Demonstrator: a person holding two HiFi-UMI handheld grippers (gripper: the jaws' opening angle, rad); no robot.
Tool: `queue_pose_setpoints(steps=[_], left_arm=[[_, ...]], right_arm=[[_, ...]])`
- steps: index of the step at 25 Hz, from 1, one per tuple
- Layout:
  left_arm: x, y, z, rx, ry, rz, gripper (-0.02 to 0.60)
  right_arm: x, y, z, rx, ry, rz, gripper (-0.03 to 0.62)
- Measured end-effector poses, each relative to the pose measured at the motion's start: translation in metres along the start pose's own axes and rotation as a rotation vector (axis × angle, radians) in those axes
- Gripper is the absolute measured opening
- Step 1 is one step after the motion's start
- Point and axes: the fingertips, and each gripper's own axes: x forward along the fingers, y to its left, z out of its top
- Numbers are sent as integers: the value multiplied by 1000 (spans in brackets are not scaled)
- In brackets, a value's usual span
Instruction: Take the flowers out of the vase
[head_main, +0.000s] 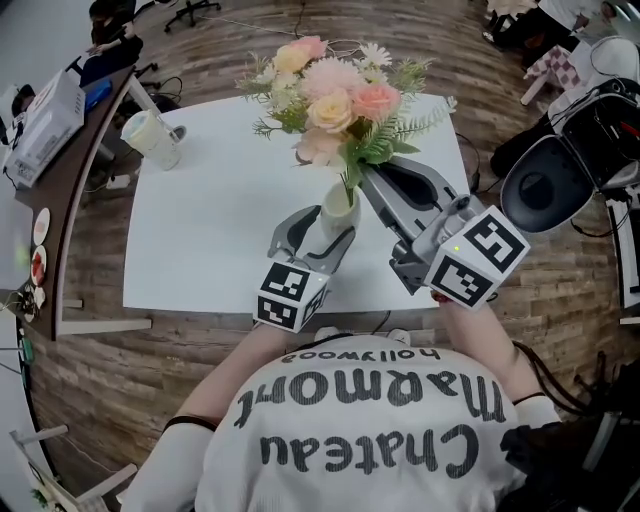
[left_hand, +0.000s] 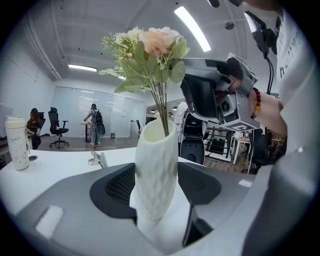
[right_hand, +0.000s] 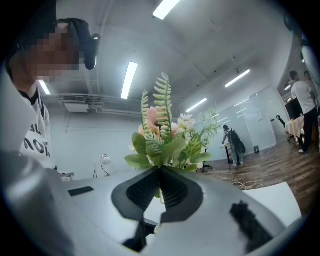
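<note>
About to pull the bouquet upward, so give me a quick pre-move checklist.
1. Left gripper clamps the white vase: ok.
2. Right gripper shut on the flower stems: ok.
3. Vase base resting on the white table: cannot tell, the jaws hide it.
4. Stems clear of the vase mouth: not ok, they run into it.
5. Cup stands well apart from the vase: ok.

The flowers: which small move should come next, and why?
Probably lift the right gripper straight up. Its jaws are shut on the stems just above the mouth of the vase, the stems are still inside, and the left gripper clamps the vase, so it should stay down.
</note>
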Motion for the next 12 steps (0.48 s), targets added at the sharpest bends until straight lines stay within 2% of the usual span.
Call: queue_pose_setpoints(steps=[12], left_arm=[[-3, -3, -2, 2, 0, 11, 259]], right_arm=[[-7, 4, 29, -19, -89, 11, 17]])
